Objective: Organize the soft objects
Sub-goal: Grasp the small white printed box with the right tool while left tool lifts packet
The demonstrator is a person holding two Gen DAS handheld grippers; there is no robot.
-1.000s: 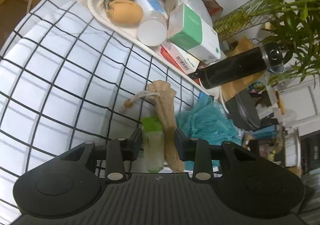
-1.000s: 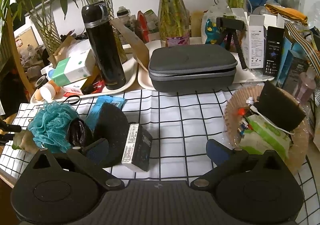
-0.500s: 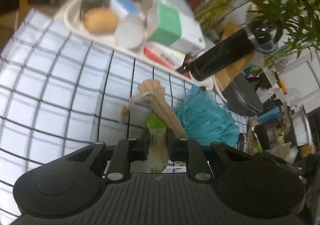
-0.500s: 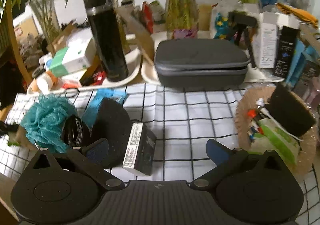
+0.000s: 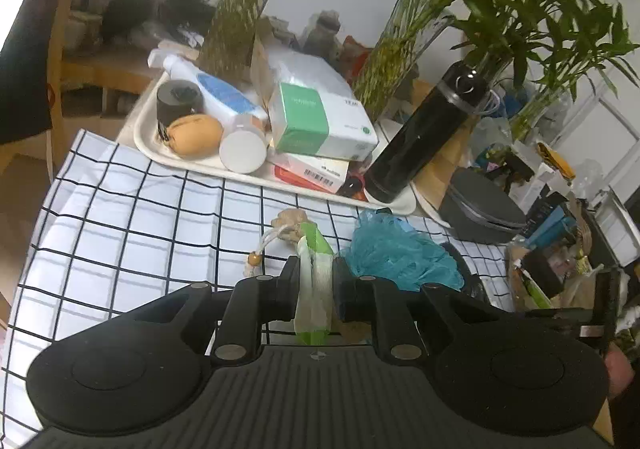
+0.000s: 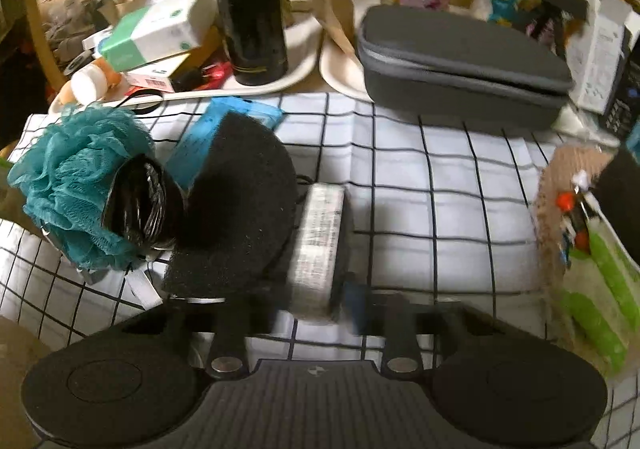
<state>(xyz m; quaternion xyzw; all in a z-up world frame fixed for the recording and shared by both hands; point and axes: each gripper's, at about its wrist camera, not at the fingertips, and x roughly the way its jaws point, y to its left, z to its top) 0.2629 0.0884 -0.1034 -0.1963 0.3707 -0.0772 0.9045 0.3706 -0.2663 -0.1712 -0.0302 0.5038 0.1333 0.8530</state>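
**On the checked counter: both grips being set, carry to the woven tray pending**

On the counter (image 5: 132, 217), under its checked cloth, the left hand-held gripper (image 5: 316, 281) is closed narrow on a green-and-white soft packet (image 5: 314, 289). A tan loofah with a beaded cord (image 5: 290, 229) lies just beyond the packet; whether it is attached to the packet cannot be told. A teal mesh pouf (image 5: 400, 253) lies just beside it, to the right.

The right hand-held gripper (image 6: 316, 301) has just been closing. A white-labelled black block (image 6: 320, 245) stands between its jaws, beside a black sponge (image 6: 240, 201). Blur hides whether the pads press on the block.

Judged step: pick-up of soft items from the left cluster, one in each hand.

Next move, as judged:
1. Confirm the right grip before lifting; the block stands close against the sponge.
2. Raise the packet clear of the pouf and the cord.
3. Carry towards the round woven tray (image 6: 560, 177) at the right, where similar green packets (image 6: 600, 289) already lie.
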